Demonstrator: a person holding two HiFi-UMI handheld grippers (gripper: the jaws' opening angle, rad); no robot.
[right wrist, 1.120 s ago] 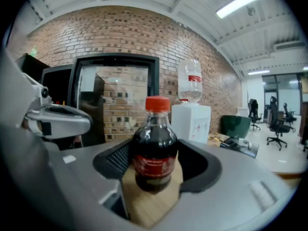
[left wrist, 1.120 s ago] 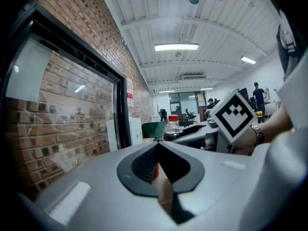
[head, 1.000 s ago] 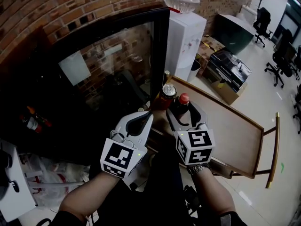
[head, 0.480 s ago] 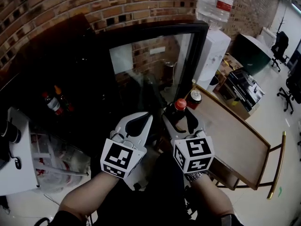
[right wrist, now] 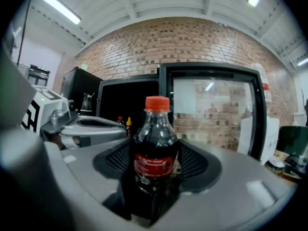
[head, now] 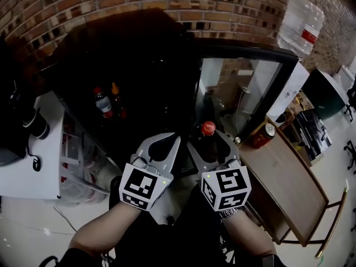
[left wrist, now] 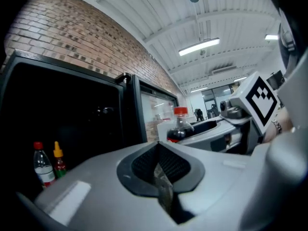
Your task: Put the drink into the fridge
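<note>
My right gripper (head: pixel 208 144) is clamped on the bottle (right wrist: pixel 155 150), pads on either side of its body. That grip carries it upright, red cap on top, so it cannot tip or slip on the way. I hold it in front of the fridge (head: pixel 142 60), whose glass door (head: pixel 245 93) stands swung out to the right and leaves the dark inside open to me. My left gripper (left wrist: pixel 159 170) has its jaws together on nothing. It rides beside the right one, clear of the bottle, spare for now, I judge. Two small bottles (head: pixel 105 102) stand inside, so I should aim for bare shelf near them. A can (head: pixel 267 135) stands on the table (head: pixel 292 177).
</note>
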